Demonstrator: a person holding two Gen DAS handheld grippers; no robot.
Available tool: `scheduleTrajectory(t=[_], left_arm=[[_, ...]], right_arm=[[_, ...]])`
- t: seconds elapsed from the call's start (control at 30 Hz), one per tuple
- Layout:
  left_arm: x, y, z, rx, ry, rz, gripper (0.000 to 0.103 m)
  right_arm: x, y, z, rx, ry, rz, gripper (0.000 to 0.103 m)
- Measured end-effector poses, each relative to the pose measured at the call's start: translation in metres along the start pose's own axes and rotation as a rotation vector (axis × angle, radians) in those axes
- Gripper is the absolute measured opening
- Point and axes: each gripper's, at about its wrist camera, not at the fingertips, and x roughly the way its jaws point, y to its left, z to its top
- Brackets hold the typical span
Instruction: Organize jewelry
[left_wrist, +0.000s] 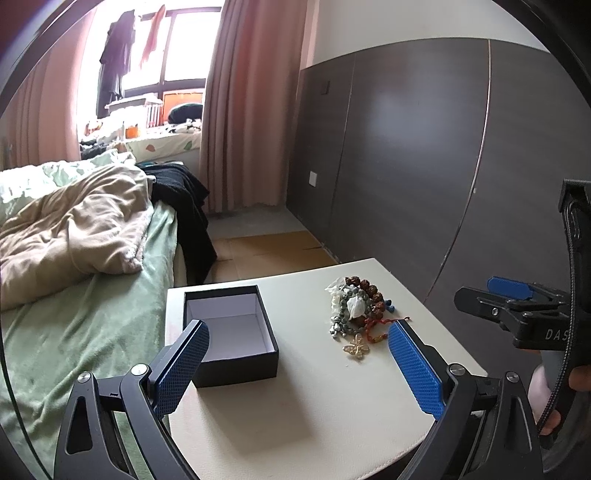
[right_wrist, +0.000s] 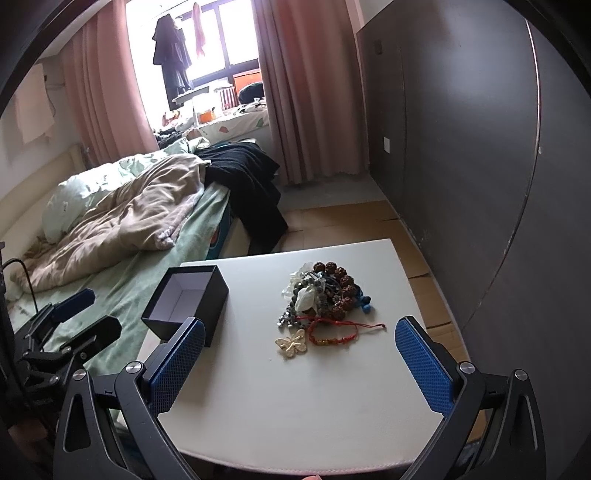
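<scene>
So we're right at the start: both the left gripper (left_wrist: 297, 363) and right gripper (right_wrist: 299, 360) hover with jaws wide, jewelry pile (right_wrist: 321, 295) on the counter (right_wrist: 295, 406) beside the empty box (right_wrist: 186, 299). Next, probably grab the butterfly brooch (right_wrist: 291, 343).

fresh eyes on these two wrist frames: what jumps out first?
The tangled jewelry pile at the middle of the white table, with a gold butterfly piece at its near edge. Left of it sits an open, empty black box. Both grippers, left and right, hover open over the near edge.
</scene>
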Motion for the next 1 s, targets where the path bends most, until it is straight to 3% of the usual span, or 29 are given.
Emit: scheduleTrajectory(t=[1.0], left_arm=[[0.0021, 0.0086, -0.0003, -0.033, 0.007, -0.011, 0.098]], right_arm=[[0.0021, -0.0002, -0.0008, 0.007, 0.001, 0.003, 0.103]])
